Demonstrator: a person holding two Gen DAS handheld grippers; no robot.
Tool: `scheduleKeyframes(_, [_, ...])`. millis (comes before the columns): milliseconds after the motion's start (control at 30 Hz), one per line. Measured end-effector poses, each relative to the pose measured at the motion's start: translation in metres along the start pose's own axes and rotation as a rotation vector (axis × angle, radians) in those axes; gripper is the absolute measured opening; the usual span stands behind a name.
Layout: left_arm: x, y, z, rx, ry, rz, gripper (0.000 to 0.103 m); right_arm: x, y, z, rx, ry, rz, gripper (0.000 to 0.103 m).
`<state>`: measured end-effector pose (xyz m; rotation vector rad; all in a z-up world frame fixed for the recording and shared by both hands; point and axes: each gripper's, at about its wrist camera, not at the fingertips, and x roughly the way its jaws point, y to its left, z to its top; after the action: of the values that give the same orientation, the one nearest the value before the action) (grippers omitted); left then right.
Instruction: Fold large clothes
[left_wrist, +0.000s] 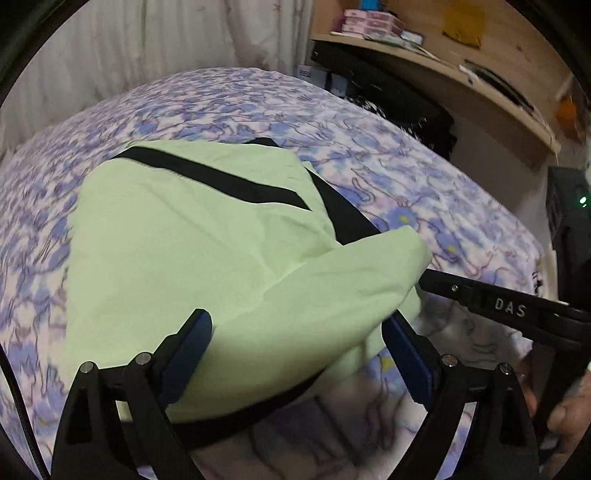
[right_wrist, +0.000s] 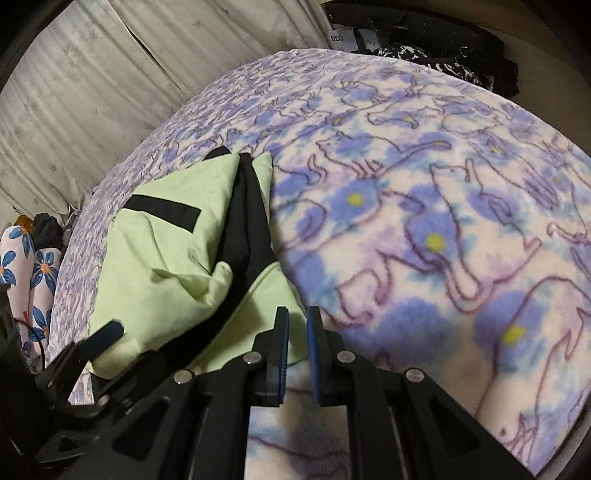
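Garment (left_wrist: 192, 236) first: one light green piece with black bands lies on the bed, on a fleece blanket (left_wrist: 424, 177) printed with blue flowers and cat outlines. It is already doubled into a compact shape, and one green flap is turned over the near right part, so I judge the fold is well along but not yet flattened.

Left gripper (left_wrist: 299, 343) hangs over the near edge of the garment with its jaws spread wide — the cloth passes between them, but the blue pads do not press it. To me this looks like a release, so the folded layer can settle by itself.

Right gripper (right_wrist: 297, 321) has its jaws nearly together. They stand at the near corner of the green cloth, and whether a thin edge is pinched I cannot tell; the gap between the pads looks empty. In the left wrist view its black finger (left_wrist: 480, 295) reaches under the turned flap, perhaps to steady it.

Count: one garment, one blanket, two grippers, and one hand (left_wrist: 565, 410) partly visible at the right edge.
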<state>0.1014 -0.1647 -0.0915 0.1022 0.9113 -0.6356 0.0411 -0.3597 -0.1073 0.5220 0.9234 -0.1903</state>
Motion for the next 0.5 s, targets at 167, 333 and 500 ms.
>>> scheduleKeyframes(167, [-0.025,0.021,-0.002,-0.069,-0.018,0.005,0.092,-0.007,0.007,0.002,-0.012,-0.007,0.012,0.014])
scheduleKeyframes(333, [-0.048,0.045,-0.010,-0.090,-0.035,0.081,0.092,-0.016,0.015,0.011,-0.004,0.008,0.064,0.025])
scheduleKeyframes(500, [-0.061,0.084,-0.015,-0.162,-0.032,0.167,0.092,-0.028,0.024,0.034,0.028,0.008,0.177,0.025])
